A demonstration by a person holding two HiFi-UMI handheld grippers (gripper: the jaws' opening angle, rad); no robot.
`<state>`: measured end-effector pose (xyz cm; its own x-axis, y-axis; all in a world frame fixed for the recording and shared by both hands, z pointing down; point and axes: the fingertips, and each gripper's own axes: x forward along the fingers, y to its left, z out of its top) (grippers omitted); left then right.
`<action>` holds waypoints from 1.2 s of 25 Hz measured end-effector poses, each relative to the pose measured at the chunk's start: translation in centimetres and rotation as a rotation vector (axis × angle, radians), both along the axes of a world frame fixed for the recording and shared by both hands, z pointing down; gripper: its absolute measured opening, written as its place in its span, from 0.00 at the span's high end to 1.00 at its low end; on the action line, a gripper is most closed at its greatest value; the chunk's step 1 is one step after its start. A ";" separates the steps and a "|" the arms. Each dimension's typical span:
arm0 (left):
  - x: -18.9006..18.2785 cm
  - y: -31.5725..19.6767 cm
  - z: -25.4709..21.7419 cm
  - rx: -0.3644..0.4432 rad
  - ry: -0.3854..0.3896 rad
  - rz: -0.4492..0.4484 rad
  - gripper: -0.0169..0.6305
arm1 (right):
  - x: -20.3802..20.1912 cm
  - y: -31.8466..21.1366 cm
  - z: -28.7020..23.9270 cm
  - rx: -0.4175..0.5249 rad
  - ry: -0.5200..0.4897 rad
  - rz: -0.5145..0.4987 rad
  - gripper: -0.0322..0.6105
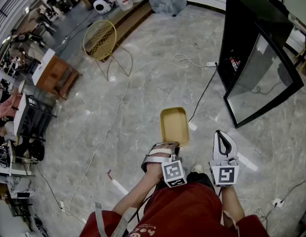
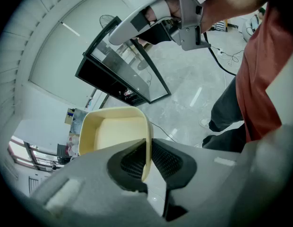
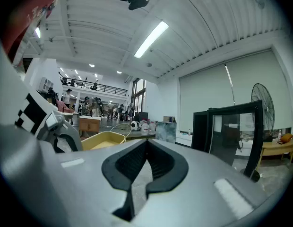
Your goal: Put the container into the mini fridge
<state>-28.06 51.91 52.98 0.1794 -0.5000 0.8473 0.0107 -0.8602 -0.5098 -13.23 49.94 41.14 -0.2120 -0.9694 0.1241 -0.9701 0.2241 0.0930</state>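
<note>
Two jaws of the left gripper [image 2: 147,149] are pressed shut on one thin wall of the container [image 2: 113,134], a shallow, pale yellow, empty tray with rounded corners, held above the marble floor [image 1: 143,83]. The right gripper [image 3: 146,146] is closed on nothing. The mini fridge [image 1: 244,38] is seen ahead, its glass door [image 1: 264,85] swung open.

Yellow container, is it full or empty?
Empty: the container shows only its bare yellow bottom, in the head view and the left gripper view.
</note>
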 end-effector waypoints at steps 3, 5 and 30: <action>-1.7 -1.8 0.0 0.009 0.001 -0.015 0.92 | -1.8 -1.6 -0.3 0.017 -0.038 -0.012 0.95; -3.1 -2.8 -0.2 0.011 0.002 -0.016 0.92 | -3.0 -2.6 -0.6 0.023 -0.023 -0.019 0.95; -18.2 -15.3 -0.3 0.046 0.092 -0.061 0.92 | -18.8 -15.6 -1.3 0.060 0.030 -0.062 0.95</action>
